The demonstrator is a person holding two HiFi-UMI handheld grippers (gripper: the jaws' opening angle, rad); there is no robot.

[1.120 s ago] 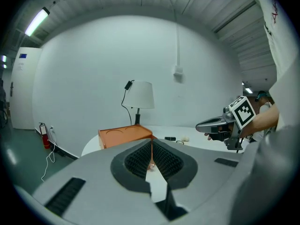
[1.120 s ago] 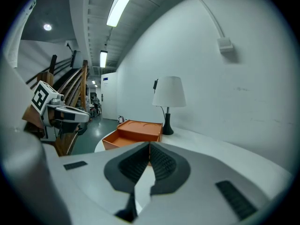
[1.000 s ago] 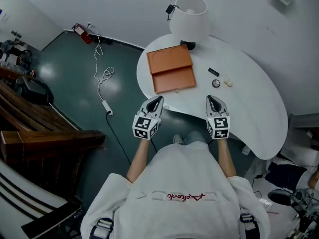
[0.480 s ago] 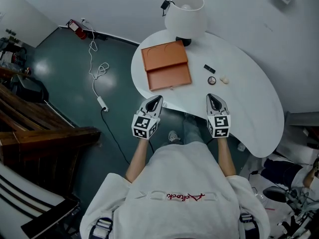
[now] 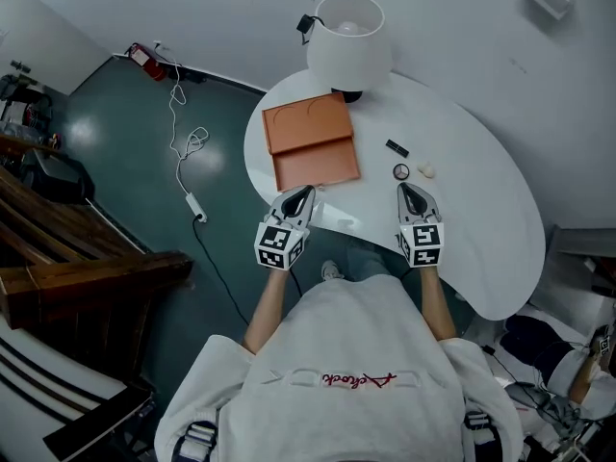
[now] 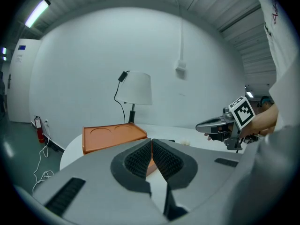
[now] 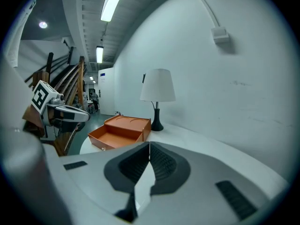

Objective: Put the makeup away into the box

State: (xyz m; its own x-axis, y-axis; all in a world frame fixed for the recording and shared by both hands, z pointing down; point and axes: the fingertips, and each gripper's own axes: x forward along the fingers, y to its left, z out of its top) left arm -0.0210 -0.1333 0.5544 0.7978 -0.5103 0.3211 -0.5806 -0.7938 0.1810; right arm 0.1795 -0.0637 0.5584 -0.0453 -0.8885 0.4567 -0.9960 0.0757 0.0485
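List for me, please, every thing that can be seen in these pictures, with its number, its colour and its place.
table: one, white, curved, in front of the person
box: one, orange, open, on the table's left part
lamp: one, white shade, at the table's far edge, behind the box
small black piece: one, black, on the table right of the box
small round piece: one, dark rim, just nearer than the black piece
small pale piece: one, cream, right beside the round piece
cable: one, white, on the dark floor at left
wooden boards: several, brown, far left
left gripper: one, grey, jaws shut, empty, near the box
right gripper: one, grey, jaws shut, empty, near the small pieces
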